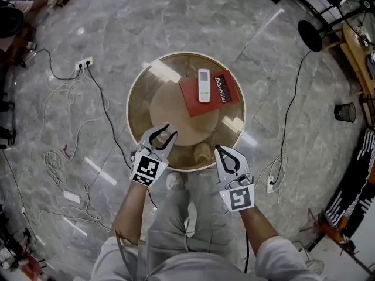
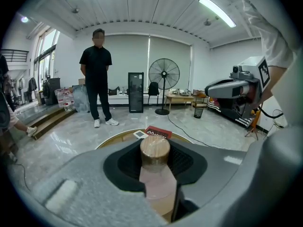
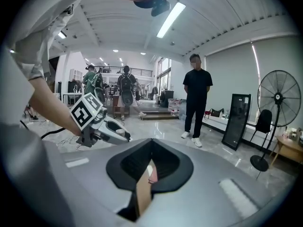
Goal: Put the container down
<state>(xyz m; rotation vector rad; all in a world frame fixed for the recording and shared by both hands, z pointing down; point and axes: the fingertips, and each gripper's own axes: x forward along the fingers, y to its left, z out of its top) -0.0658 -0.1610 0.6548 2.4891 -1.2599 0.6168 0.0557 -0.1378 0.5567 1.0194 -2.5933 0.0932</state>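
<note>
One round table [image 1: 140,95], one red book [image 1: 190,98], one remote [image 1: 203,85] lying on it. The left claw [image 1: 167,133] was part-open, clamped on the single container [image 2: 155,151] at the table's lower-left edge. The right claw [image 1: 219,149] was closed and empty.

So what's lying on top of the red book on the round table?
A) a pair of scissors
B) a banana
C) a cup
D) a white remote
D: in the head view a white remote lies flat on the red book, with nothing else on the book.
</note>
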